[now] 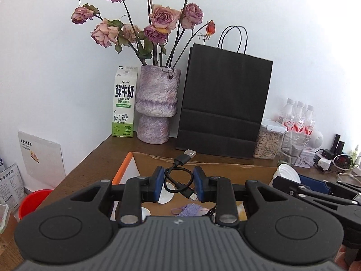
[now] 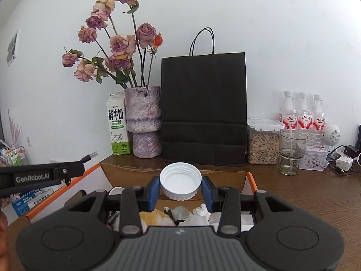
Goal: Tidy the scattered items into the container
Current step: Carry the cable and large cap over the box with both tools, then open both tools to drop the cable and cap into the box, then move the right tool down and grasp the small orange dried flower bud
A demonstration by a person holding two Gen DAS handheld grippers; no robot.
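Observation:
My left gripper [image 1: 178, 181] is shut on a short black USB cable [image 1: 180, 169], whose silver plug sticks up toward the back. It hangs above the open cardboard box [image 1: 225, 171] with orange-edged flaps. My right gripper [image 2: 180, 186] is shut on a white ribbed plastic lid [image 2: 180, 180], held hollow side up over the same box [image 2: 135, 174]. Inside the box lie crumpled tissue [image 2: 200, 214], a yellowish lump [image 2: 153, 218], a purple knitted piece [image 1: 191, 210] and other small items. The left gripper with the cable's plug [image 2: 90, 157] shows at the left of the right wrist view.
Along the wall behind the box stand a milk carton [image 1: 123, 103], a purple vase of dried roses [image 1: 156, 106], a black paper bag [image 1: 225, 99], a jar of seeds [image 2: 262, 142], a glass [image 2: 292, 153] and three water bottles [image 2: 302, 113]. Chargers and wires [image 2: 343, 162] lie at the right. A red bucket [image 1: 33, 203] sits on the floor at the left.

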